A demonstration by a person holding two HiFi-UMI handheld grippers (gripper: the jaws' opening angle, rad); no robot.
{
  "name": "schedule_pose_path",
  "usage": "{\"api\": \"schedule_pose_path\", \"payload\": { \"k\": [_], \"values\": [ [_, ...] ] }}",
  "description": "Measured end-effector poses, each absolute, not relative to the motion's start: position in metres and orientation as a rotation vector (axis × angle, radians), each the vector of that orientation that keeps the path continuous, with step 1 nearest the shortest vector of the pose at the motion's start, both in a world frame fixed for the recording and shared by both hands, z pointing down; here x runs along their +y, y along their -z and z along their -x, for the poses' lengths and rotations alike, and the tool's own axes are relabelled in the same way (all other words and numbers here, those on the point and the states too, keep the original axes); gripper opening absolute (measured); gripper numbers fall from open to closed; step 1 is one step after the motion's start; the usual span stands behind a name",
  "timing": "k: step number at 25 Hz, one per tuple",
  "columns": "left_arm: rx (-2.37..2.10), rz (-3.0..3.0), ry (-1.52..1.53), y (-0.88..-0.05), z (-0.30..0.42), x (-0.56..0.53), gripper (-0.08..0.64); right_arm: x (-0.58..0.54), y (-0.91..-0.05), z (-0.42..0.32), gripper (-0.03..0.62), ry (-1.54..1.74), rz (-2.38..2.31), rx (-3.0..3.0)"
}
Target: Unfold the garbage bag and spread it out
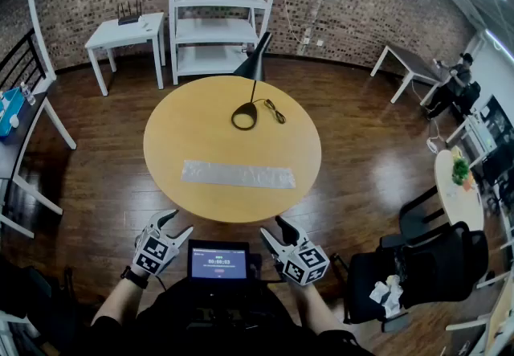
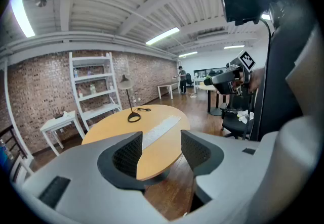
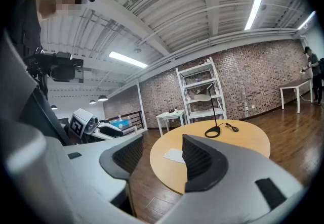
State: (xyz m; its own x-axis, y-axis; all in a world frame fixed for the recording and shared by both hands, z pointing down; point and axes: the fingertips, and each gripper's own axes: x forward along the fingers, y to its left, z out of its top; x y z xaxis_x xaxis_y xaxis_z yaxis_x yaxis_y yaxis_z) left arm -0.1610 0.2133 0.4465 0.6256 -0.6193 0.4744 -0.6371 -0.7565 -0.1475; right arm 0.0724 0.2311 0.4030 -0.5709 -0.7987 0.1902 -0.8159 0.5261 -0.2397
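Brick covers the far wall (image 1: pixel 361 17), above a dark, glossy wooden floor (image 1: pixel 104 186). A round, pale-wood table (image 1: pixel 185 113) stands mid-room, with a white shelf unit (image 1: pixel 217 33) and a small white side table (image 1: pixel 124 29) behind it against the wall. A black desk lamp (image 1: pixel 249 97) sits on the tabletop's far half. The garbage bag (image 1: pixel 238 174), a long, flat, translucent folded strip, lies across the near half, apart from the lamp. The left gripper (image 1: pixel 178 223) and right gripper (image 1: pixel 272 227) hover short of the table's near edge, both with jaws spread wide and nothing between them.
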Motion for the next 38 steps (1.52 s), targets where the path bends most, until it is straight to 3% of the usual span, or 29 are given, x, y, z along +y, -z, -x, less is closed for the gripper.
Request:
{"api": "schedule_pose_path", "payload": {
  "k": [22, 38],
  "values": [
    [-1.227, -2.724, -0.876, -0.454, 0.139, 0.18, 0.238, 0.207, -0.413, -0.135, 0.253, -0.465, -1.375, -2.676],
    [-1.154, -2.664, -0.926, -0.51, 0.17, 0.011, 0.233, 0.061, -0.429, -0.091, 0.253, -0.536, -1.352, -2.611]
  ]
}}
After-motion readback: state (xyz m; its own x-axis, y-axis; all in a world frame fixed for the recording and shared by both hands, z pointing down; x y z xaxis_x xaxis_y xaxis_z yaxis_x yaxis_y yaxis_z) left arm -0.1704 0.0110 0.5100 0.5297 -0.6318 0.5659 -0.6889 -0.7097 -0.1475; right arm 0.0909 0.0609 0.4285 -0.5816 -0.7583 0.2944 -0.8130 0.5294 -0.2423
